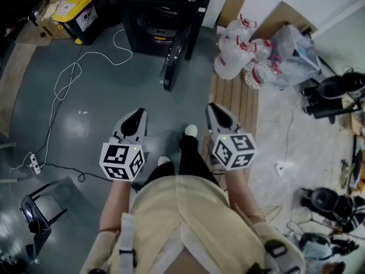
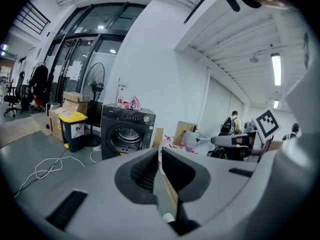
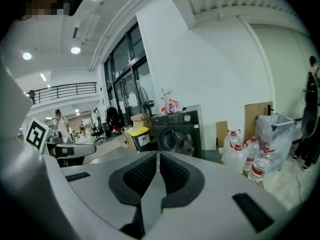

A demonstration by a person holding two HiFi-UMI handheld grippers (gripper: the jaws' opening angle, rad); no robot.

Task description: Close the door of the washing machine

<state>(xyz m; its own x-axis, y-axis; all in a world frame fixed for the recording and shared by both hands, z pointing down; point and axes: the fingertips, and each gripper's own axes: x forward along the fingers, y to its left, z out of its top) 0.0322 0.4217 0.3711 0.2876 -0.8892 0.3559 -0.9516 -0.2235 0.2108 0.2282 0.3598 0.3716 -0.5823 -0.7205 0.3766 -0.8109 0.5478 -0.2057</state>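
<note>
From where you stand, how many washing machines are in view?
1. The black washing machine stands straight ahead, its door swung open, between a yellow-lidded bin on its left and water jugs on its right. No other shows, though clutter could hide one.

Top of washing machine (image 1: 162, 16) off-frame

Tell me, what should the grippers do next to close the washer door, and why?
Probably step closer and bring the right gripper toward the door. It hangs wide open from the washing machine, and the right gripper and left gripper, fingers shut and empty, are well short of it.
</note>
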